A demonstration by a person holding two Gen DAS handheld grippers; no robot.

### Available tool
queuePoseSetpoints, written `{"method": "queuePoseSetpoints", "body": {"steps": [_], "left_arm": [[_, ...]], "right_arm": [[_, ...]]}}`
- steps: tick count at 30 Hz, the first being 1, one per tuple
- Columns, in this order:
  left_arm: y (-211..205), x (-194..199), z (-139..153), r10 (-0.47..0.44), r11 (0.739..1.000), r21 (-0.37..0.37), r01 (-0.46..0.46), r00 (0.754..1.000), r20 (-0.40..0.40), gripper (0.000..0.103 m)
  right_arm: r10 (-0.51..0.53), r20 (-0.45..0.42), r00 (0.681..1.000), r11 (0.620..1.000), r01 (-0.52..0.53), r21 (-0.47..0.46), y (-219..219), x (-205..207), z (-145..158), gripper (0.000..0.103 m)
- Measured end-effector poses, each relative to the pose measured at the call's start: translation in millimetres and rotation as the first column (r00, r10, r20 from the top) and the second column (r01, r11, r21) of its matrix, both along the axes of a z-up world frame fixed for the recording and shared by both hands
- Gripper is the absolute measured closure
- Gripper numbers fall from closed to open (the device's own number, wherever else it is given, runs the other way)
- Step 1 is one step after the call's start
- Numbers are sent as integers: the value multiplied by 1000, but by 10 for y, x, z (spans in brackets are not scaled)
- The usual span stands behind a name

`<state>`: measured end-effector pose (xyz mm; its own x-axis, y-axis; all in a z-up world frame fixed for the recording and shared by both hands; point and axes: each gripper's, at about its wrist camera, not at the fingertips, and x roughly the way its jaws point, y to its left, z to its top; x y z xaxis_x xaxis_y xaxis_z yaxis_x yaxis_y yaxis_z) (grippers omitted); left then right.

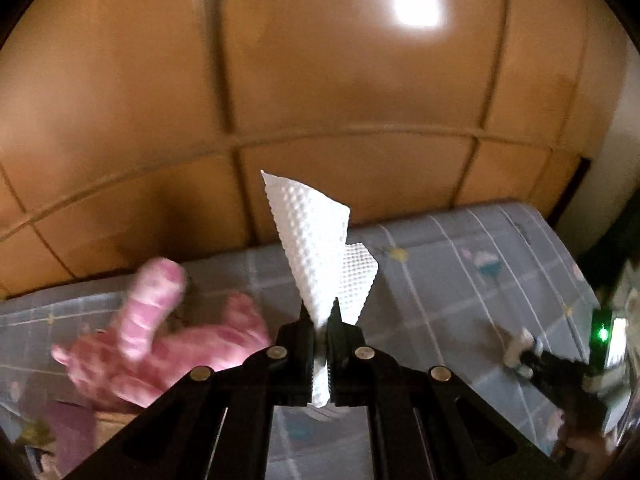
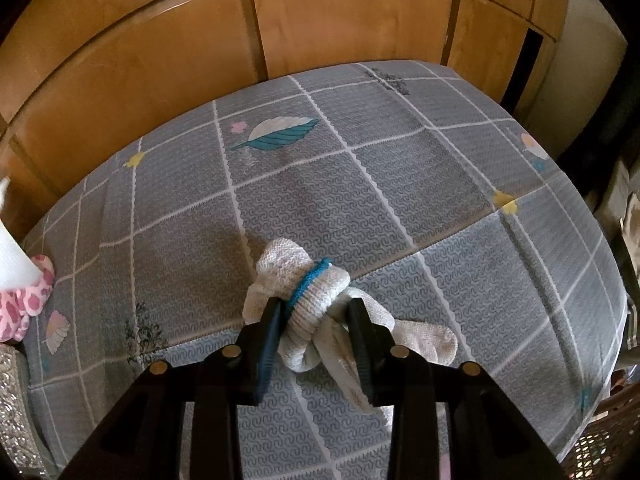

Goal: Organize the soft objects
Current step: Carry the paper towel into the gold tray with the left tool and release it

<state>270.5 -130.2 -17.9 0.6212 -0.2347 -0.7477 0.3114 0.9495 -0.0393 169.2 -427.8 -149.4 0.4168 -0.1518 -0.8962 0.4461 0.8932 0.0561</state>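
My left gripper (image 1: 320, 312) is shut on a white embossed paper towel (image 1: 316, 240), which stands up above the fingers, lifted off the bed. A pink-and-white plush toy (image 1: 192, 344) lies blurred on the bed to the left of it. In the right wrist view my right gripper (image 2: 316, 308) points down at a white knitted bundle with a blue band (image 2: 304, 276). The bundle rests on the sheet and both pads press against its sides. The plush toy (image 2: 28, 300) and the paper towel (image 2: 12, 256) show at that view's left edge.
A grey checked bed sheet (image 2: 360, 168) covers the bed. Wooden panels (image 2: 160, 60) rise behind it. A woven basket (image 2: 608, 440) sits past the bed's right edge, and a glittery object (image 2: 12, 400) at the lower left.
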Motion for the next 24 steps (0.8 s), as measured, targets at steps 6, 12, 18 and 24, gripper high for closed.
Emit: {"method": "queuePoseSetpoints", "body": {"steps": [6, 12, 18, 24], "left_arm": [[624, 283, 219, 138, 990, -15, -138, 990, 26, 98], [1415, 311, 333, 277, 961, -10, -277, 959, 62, 98], [2144, 73, 253, 369, 929, 0, -369, 927, 65, 98], [2649, -298, 114, 421, 907, -18, -420, 906, 49, 98]], "right_arm": [[1, 0, 1000, 1000, -1, 0, 0, -5, 3, 70], [6, -3, 1000, 1000, -6, -9, 9, -5, 8, 70], [13, -5, 1000, 1000, -13, -22, 24, -7, 17, 70], [23, -11, 1000, 999, -24, -43, 49, -10, 29, 70]]}}
